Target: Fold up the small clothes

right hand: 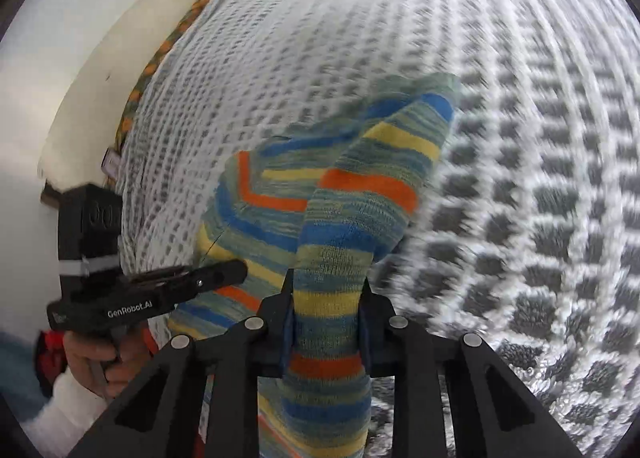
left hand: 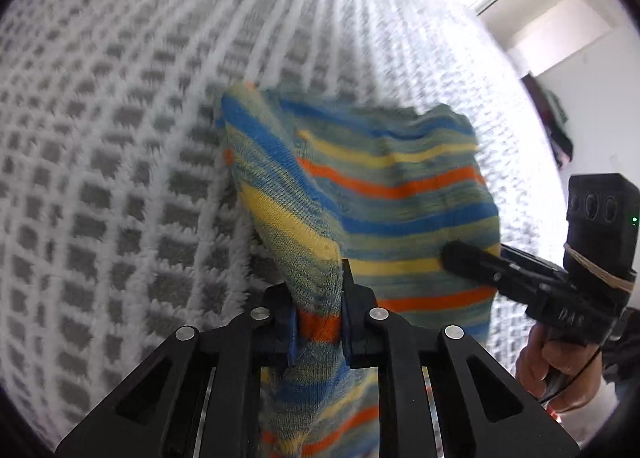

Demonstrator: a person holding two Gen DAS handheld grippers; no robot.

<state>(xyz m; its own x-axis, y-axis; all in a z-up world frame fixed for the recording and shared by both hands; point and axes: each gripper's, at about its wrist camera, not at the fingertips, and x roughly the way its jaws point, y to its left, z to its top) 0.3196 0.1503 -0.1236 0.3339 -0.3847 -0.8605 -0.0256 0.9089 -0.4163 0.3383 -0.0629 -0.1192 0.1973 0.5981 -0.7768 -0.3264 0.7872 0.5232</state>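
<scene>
A small knitted garment (left hand: 400, 186) striped in blue, yellow, orange and green, likely a sock, hangs lifted over the rug. In the left wrist view my left gripper (left hand: 318, 286) is shut on a bunched edge of it. My right gripper (left hand: 460, 258) reaches in from the right and pinches the garment's right edge. In the right wrist view my right gripper (right hand: 327, 286) is shut on a fold of the striped garment (right hand: 360, 194). My left gripper (right hand: 236, 272) enters from the left and grips its other edge. The fabric sags between the two grips.
A fluffy grey-and-white checked rug (left hand: 120, 178) fills the ground below. A braided orange-green edge (right hand: 160, 46) runs along the rug by a cream floor and white wall. Dark clothes (left hand: 556, 122) hang at the far right. A hand (left hand: 552, 370) holds each gripper's handle.
</scene>
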